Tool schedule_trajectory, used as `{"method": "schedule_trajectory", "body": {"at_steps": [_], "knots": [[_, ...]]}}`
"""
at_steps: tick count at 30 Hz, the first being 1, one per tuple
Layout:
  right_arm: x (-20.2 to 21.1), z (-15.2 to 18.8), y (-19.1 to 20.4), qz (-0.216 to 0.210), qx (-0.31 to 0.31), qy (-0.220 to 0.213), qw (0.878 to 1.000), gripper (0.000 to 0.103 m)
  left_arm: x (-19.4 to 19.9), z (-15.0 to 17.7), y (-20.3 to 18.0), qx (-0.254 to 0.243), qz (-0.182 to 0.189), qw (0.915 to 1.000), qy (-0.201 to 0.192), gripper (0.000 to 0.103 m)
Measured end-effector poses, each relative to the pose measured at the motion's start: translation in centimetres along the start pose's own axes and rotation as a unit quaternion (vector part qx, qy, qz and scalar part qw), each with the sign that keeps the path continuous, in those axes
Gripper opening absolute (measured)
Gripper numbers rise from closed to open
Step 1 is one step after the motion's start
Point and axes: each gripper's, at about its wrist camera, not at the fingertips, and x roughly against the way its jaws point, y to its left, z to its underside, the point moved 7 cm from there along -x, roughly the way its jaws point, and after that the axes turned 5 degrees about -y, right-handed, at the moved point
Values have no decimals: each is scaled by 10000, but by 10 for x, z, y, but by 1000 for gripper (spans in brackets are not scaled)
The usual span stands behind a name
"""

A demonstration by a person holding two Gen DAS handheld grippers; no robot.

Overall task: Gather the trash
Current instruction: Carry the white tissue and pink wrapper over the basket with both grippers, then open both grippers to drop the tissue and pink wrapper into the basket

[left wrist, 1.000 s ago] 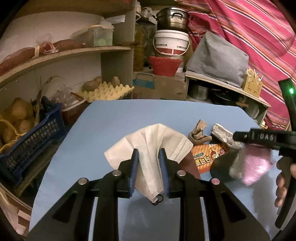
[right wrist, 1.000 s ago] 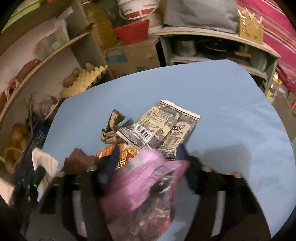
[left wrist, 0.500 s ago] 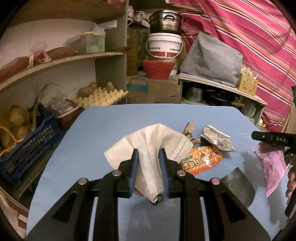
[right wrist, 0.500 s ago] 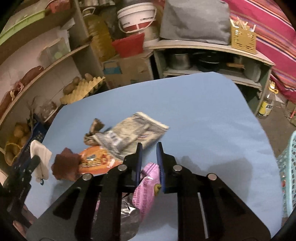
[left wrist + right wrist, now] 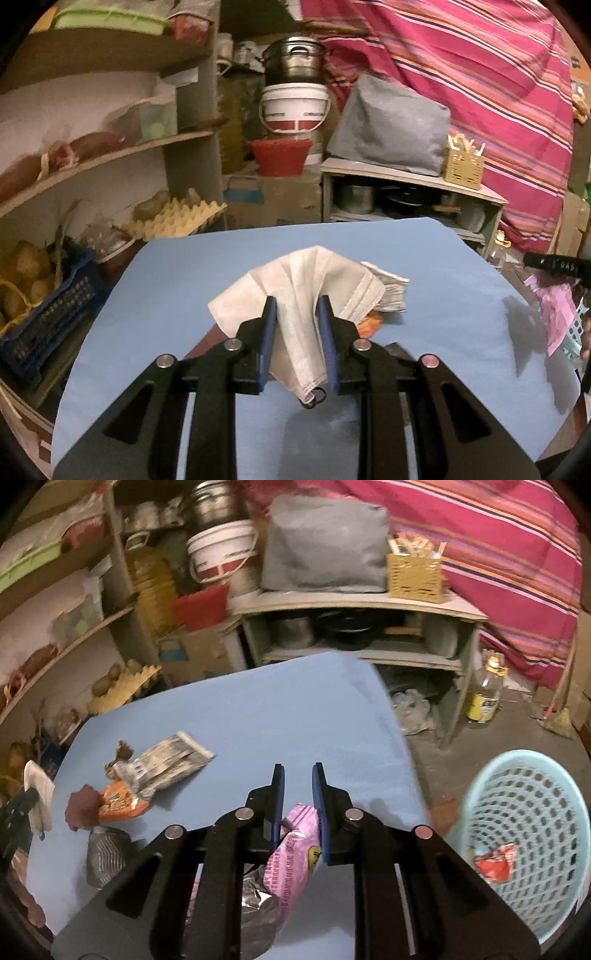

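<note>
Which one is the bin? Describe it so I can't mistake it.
Start from the blue table and look past its right-hand edge to the concrete floor. There stands a pale turquoise plastic basket with perforated walls, a red wrapper already inside. It is the only open-topped container on the floor by the table; the yellow woven basket sits on the shelf.

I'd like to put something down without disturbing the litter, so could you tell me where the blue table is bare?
The blue table is bare along its far edge and down its right side, toward the mint basket. The left-centre is crowded: grey wrapper, orange wrapper, maroon scrap.
</note>
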Motion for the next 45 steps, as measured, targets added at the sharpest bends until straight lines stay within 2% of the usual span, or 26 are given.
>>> {"method": "schedule_trajectory", "body": {"at_steps": [6, 14, 26, 32, 35, 40, 45], "knots": [[23, -3, -64, 161, -408, -145, 9989, 16, 7, -16, -43, -29, 233, 9997, -77, 24], [53, 6, -142, 677, -633, -273, 9953, 16, 2, -27, -121, -281, 663, 9974, -45, 24], [96, 17, -250, 1266, -1202, -522, 9833, 16, -16, -22, -268, -706, 1604, 9845, 77, 24], [111, 22, -289, 1438, -1540, -699, 9750, 16, -19, -20, -339, -833, 2114, 9737, 148, 24], [116, 25, -300, 1735, -1386, -746, 9722, 16, -19, -15, -376, -933, 2358, 9671, 182, 24], [117, 26, -306, 1867, -1178, -813, 9719, 16, -21, -3, -422, -1017, 2635, 9589, 288, 24], [113, 29, -317, 1916, -1063, -862, 9719, 16, -25, 5, -451, -1064, 2836, 9523, 362, 24]]}}
